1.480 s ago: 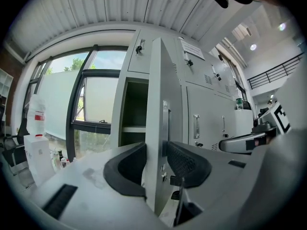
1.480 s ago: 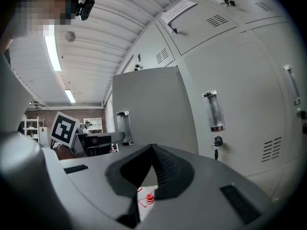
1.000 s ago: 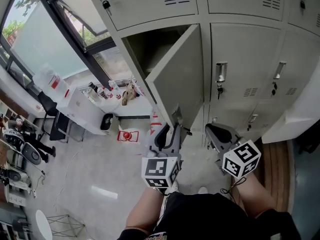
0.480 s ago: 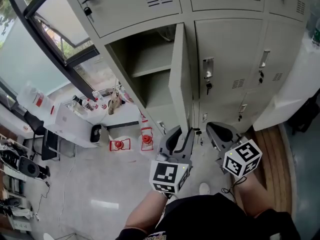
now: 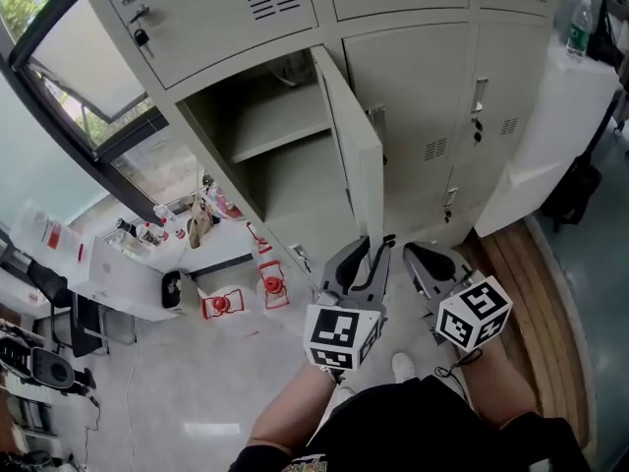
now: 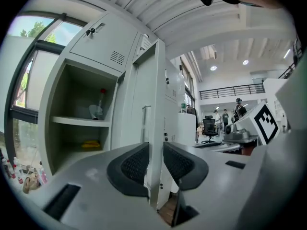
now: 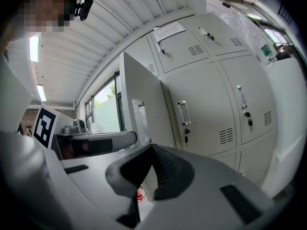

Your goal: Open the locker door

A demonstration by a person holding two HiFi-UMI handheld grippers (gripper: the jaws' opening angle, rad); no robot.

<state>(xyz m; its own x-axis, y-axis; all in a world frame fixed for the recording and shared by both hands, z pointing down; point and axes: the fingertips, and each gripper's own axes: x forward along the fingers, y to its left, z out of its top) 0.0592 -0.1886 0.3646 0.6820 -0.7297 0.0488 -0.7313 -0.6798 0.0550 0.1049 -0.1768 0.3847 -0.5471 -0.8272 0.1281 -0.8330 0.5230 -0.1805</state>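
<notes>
Head view: locker door [image 5: 356, 160] stands upright, swung open, edge facing outward.

The locker door [image 5: 356, 150] is a plain pale-grey metal panel. It stands upright and swung wide open, hinged at the right side of its compartment [image 5: 270, 155]. In the head view it sits just above centre, its free edge pointing towards 6 o'clock and the open compartment at its 9 o'clock. That free edge runs between the jaws of the left gripper [image 5: 370, 262], which are closing against both faces.
</notes>
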